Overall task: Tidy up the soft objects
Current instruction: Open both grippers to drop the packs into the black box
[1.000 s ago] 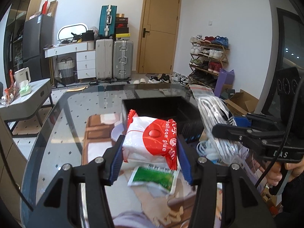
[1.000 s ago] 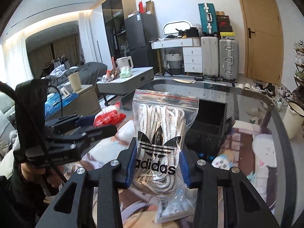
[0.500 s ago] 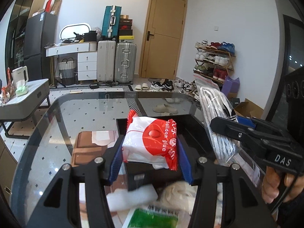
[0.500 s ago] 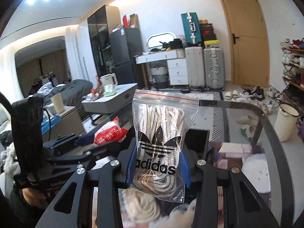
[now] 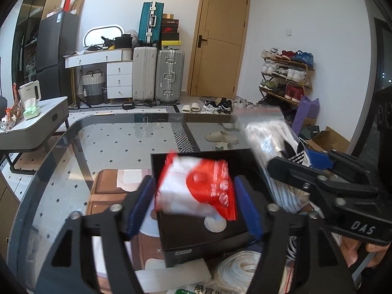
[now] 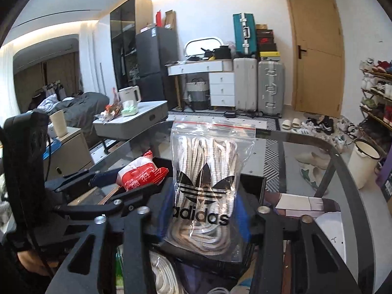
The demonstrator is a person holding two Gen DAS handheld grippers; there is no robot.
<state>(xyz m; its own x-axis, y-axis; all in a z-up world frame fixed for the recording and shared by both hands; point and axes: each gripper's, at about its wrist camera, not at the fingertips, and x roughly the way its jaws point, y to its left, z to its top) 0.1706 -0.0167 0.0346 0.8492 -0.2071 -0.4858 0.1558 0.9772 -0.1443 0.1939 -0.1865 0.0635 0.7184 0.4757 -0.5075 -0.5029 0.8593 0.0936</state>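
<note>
Mid-frame over the black box, the left gripper pinches a red packet, the right gripper a lace bag — release into it seemingly next.

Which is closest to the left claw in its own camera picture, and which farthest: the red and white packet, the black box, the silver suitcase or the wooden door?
1. Red and white packet: between the left gripper fingers.
2. Black box: just below, on the glass table.
3. Silver suitcase: across the room, centre.
4. Wooden door: back wall, right of the suitcase, slightly farther.
</note>
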